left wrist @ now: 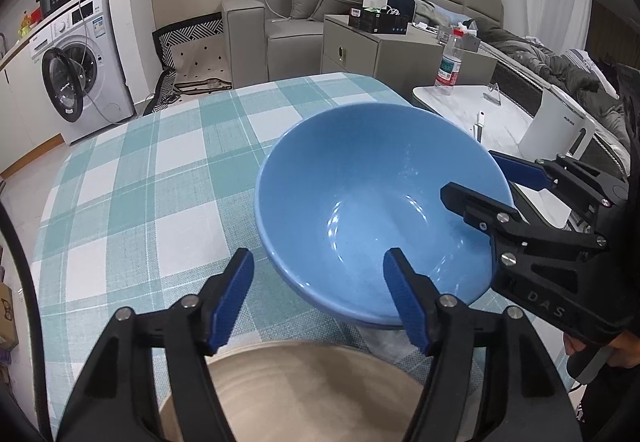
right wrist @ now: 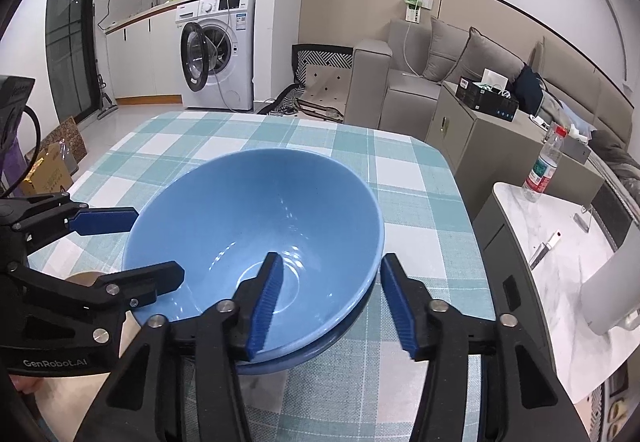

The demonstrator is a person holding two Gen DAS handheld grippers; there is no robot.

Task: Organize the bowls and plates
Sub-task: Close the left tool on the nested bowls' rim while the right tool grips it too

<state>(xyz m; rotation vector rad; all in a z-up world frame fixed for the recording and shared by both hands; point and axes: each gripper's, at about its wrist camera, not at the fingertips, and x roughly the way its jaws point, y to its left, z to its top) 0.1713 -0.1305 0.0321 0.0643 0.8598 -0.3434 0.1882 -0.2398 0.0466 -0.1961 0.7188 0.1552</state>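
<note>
A blue bowl (left wrist: 376, 201) is seen tilted on the checked tablecloth (left wrist: 140, 181), nested in a second blue dish (right wrist: 320, 354) whose rim shows just beneath it at the near side. The left gripper (left wrist: 320, 298) is held with jaws apart over the bowl's near rim: one finger is inside the bowl, the other outside over the cloth, and no pad is seen pressing on the wall. The right gripper (right wrist: 332, 306) is likewise held spread, straddling the rim on the opposite side; its inner pad sits just beside the inside wall, the outer pad clear of the bowl. Whether the inner pad touches cannot be told. A beige plate (left wrist: 304, 394) is seen just below the left gripper, at the table's near edge, close to the bowl. A water bottle (right wrist: 544, 169) is stood on a white side table (right wrist: 560, 282), well apart from the bowls. A washing machine (right wrist: 218, 53) and a sofa (left wrist: 288, 13) are visible behind.
</note>
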